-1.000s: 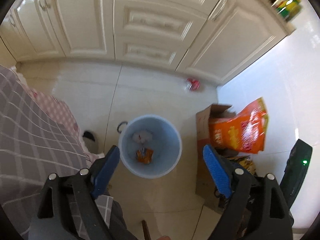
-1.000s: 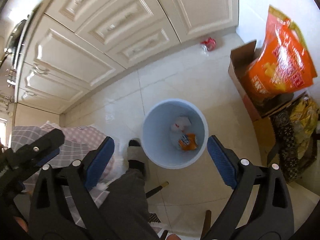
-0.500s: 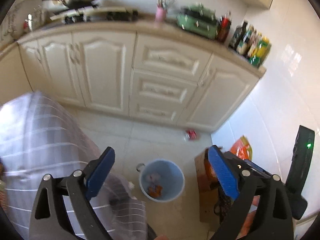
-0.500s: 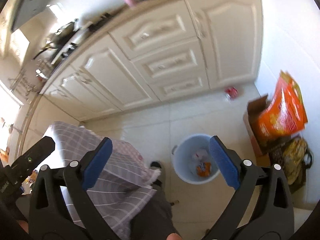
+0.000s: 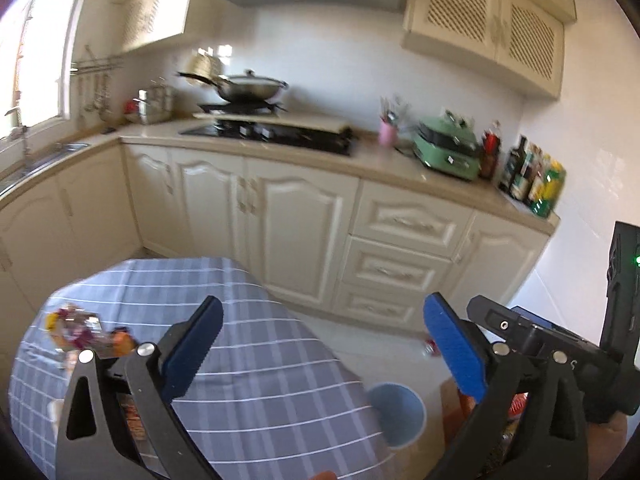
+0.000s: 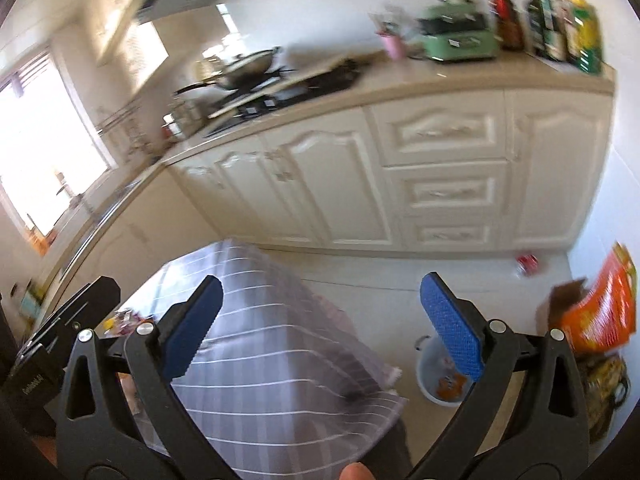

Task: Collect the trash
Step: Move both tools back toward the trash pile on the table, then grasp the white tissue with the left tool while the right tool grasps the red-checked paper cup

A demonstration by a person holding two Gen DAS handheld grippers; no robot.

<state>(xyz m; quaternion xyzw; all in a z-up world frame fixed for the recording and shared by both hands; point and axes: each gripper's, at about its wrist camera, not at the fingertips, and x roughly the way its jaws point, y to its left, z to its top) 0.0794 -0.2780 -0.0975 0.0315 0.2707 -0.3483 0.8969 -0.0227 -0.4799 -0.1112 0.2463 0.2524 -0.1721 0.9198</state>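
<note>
My left gripper (image 5: pixel 323 304) hangs above a table with a checked cloth (image 5: pixel 260 360); its jaws are opening and nothing is between them. Colourful wrappers (image 5: pixel 76 332) lie on the cloth at the far left, beyond its left finger. A light blue bin (image 5: pixel 396 416) stands on the floor past the table's right edge, with an orange wrapper and white scraps inside (image 6: pixel 448 380). My right gripper (image 6: pixel 320 284) is open and holds nothing, over the same table (image 6: pixel 272 340). A red crumpled piece of trash (image 6: pixel 528 262) lies on the floor by the cabinets.
Cream cabinets (image 5: pixel 304 232) and a counter with a stove, a wok (image 5: pixel 248 88), a green appliance (image 5: pixel 448 152) and bottles run along the back. A cardboard box with an orange bag (image 6: pixel 596 320) stands right of the bin, against the white wall.
Both cameras have risen and tilted up from looking down into the bin. The bin now sits small at the lower right, and the table top with wrappers has come into view.
</note>
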